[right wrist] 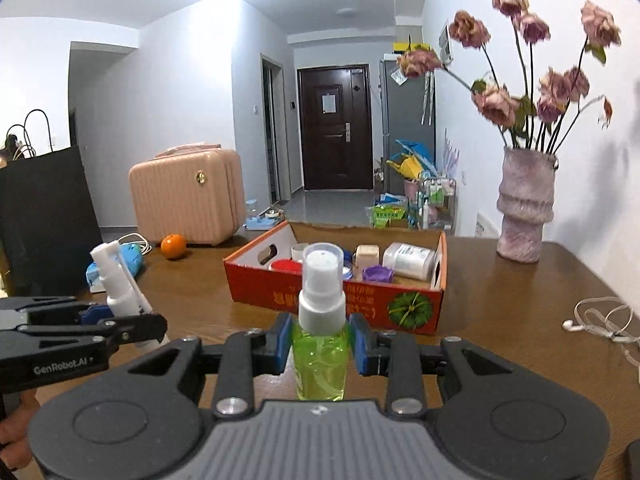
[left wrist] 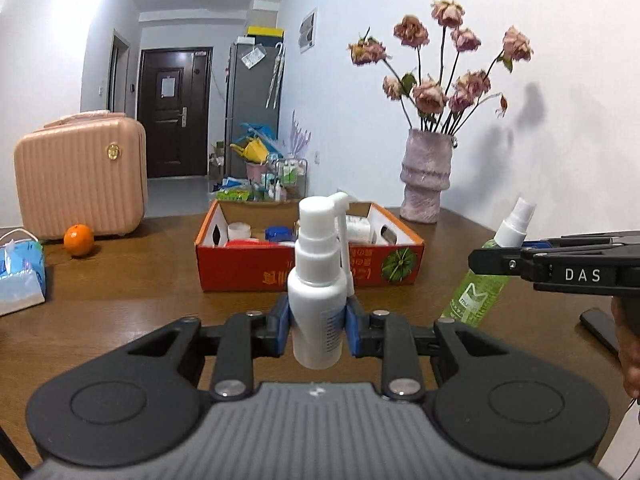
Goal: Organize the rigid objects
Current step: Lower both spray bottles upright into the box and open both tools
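My left gripper is shut on a white nozzle spray bottle, held upright above the wooden table, in front of the red cardboard box. My right gripper is shut on a green spray bottle with a white pump and clear cap, also upright in front of the box. The box holds several jars and containers. The green bottle and right gripper show at the right of the left wrist view; the white bottle shows at the left of the right wrist view.
A pink vase of dried roses stands at the back right by the wall. An orange, a pink case and a tissue pack are at the left. White earphones lie at the right. A black bag stands far left.
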Demonstrator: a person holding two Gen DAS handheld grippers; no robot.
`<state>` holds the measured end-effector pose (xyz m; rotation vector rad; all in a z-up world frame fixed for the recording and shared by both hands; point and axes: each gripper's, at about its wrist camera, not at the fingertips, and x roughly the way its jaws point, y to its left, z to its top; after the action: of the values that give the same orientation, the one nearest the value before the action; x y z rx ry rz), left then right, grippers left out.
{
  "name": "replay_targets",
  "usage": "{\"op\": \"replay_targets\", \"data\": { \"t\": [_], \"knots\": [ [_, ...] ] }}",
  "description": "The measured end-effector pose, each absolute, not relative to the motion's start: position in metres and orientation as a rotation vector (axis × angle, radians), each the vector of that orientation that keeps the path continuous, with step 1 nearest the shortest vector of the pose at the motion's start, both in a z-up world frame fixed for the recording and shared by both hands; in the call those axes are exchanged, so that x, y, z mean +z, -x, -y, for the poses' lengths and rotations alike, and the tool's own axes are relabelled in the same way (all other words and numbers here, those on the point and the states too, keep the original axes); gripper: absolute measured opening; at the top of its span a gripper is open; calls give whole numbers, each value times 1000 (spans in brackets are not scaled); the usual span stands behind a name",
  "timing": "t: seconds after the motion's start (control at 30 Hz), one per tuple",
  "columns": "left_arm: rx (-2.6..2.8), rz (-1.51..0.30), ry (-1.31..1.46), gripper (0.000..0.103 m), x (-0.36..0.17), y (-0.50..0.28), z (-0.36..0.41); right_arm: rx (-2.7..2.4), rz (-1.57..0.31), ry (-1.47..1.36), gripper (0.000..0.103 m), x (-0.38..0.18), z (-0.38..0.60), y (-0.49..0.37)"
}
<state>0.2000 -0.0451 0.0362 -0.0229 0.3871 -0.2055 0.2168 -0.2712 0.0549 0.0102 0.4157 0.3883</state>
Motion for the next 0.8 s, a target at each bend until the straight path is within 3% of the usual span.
{"op": "replay_targets", "data": {
  "t": [0.43,0.8],
  "knots": [
    [-248,-388,40,27,64,-316,48,341,-422,-4,30,90,292,-321],
    [-291,-495,82,27,37,-455,77,296,-521,3,30,60,287,-446]
  ]
}}
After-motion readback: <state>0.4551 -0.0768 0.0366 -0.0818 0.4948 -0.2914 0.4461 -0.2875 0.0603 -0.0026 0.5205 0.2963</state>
